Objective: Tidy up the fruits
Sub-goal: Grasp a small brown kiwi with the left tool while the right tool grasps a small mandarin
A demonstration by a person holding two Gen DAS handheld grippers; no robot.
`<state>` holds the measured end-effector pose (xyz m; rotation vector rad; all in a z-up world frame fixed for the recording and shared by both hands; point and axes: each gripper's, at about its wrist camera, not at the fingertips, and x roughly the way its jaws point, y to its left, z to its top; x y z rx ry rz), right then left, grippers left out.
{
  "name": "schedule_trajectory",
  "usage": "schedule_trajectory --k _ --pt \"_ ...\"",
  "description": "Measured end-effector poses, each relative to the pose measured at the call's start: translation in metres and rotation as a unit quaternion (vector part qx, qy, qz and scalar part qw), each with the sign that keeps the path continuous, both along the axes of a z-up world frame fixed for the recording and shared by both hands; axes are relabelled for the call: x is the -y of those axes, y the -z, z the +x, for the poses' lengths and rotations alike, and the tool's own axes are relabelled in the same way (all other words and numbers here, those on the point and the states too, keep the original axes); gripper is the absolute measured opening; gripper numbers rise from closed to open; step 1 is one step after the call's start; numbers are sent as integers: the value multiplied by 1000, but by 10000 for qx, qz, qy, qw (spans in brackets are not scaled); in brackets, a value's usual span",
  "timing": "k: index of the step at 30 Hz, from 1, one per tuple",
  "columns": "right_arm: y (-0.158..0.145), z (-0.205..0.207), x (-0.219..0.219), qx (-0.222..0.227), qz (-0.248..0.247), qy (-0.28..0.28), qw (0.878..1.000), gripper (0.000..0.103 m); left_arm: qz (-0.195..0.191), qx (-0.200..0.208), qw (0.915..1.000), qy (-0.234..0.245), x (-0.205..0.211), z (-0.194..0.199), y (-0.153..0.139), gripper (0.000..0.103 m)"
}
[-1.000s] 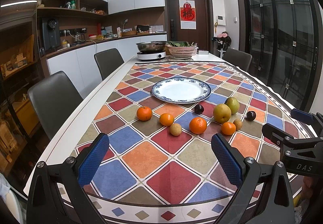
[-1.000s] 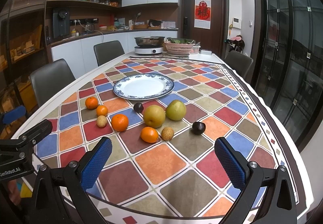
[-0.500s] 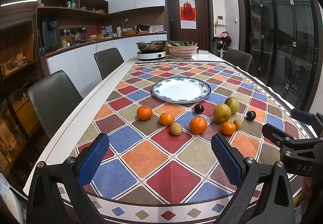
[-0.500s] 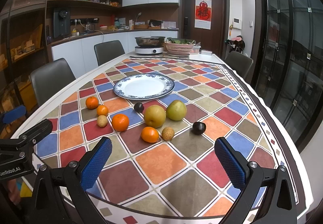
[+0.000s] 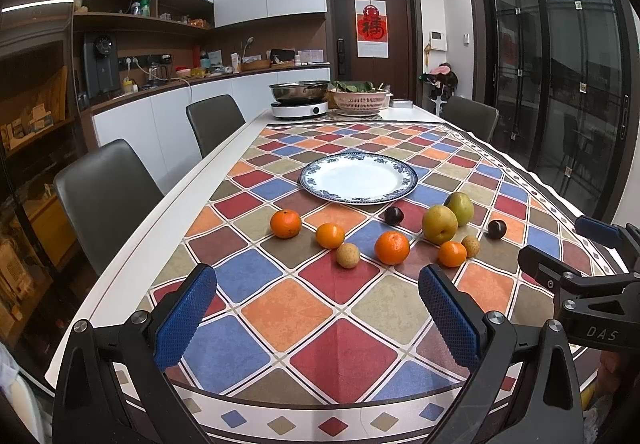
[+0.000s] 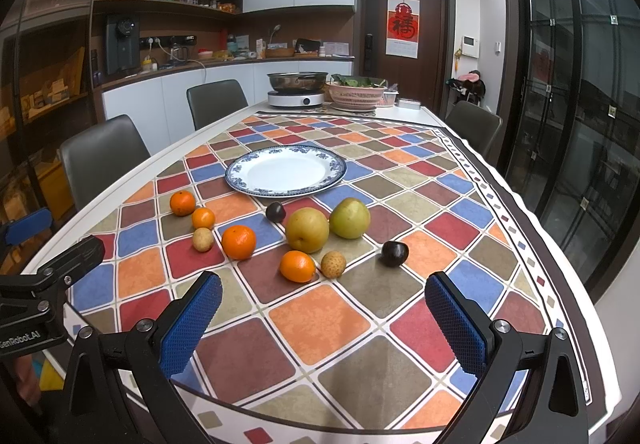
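Note:
An empty blue-rimmed white plate (image 5: 404, 169) (image 6: 236, 174) sits mid-table. In front of it lie several oranges (image 5: 391, 247) (image 6: 239, 241), two yellow-green pears (image 5: 439, 224) (image 6: 307, 229), two dark plums (image 5: 393, 215) (image 6: 394, 253) and two small tan fruits (image 5: 347, 255) (image 6: 333, 264). My left gripper (image 5: 316, 314) is open and empty above the near table edge, short of the fruit. My right gripper (image 6: 324, 318) is open and empty, also short of the fruit. Each gripper shows at the edge of the other's view.
The table (image 5: 224, 148) carries a colourful diamond-pattern cloth. A pan on a cooker (image 5: 298, 100) and a pink basket of greens (image 5: 362, 98) stand at the far end. Grey chairs (image 5: 108, 192) line the left side; another (image 6: 474, 128) stands far right.

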<state>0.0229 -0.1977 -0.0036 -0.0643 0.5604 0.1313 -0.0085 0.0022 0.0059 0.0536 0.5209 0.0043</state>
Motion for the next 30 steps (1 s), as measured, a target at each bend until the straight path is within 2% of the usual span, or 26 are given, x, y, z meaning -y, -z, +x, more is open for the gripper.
schedule_trajectory --k 16,24,30 --pt "-2 -2 -4 -30 -24 -34 10000 102 -26 -33 10000 3 -1 0 0 103" --pt "6 8 -7 -218 -71 -122 9997 102 -94 -166 9998 60 -4 8 4 103" --pt "10 16 -12 -275 -131 -212 9993 102 -85 -227 9994 240 -3 19 5 94"
